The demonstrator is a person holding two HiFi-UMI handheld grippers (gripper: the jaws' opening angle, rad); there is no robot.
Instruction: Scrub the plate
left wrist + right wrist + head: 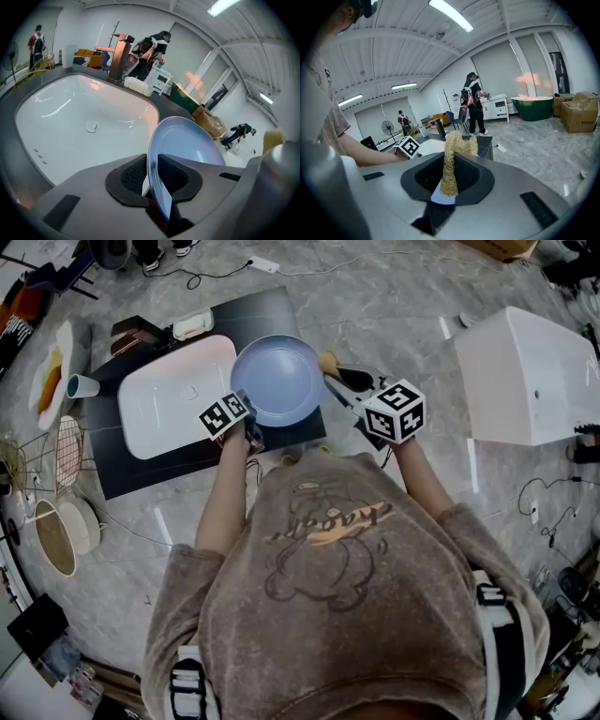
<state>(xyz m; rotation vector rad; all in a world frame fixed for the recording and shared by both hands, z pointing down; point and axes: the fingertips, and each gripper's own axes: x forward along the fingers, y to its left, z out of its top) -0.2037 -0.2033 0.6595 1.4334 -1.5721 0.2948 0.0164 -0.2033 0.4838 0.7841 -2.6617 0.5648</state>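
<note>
The pale blue plate (278, 379) is up off the surface, held over the right end of the black counter (272, 306), just right of the white sink basin (169, 399), its face turned up toward the head camera. The left gripper (247, 430) has it by the near-left rim. The left gripper view shows the jaws clamped on that edge, one pad on each face of the plate (187, 145), with the rest of the disc standing out beyond them.

The right gripper (336, 382) comes in from the right, jaws closed on a yellow mesh scrubber (452, 159). The scrubber's free end pokes up past the jaws. From above, the scrubber (328, 362) sits just beside the plate's far-right rim; whether it touches, I can't tell.

How will this handle? The plate looks stiff, smooth and glossy, likely slippery, and breakable if it drops. A rim pinch is about the only hold available, and it leaves the whole face free for scrubbing. But pressure far from the jaws may lever the plate round in that grip. The scrubber looks soft and springy, so it should bend to the surface.

Beyond the basin (70, 117) stands a copper-coloured faucet (119, 56).
</note>
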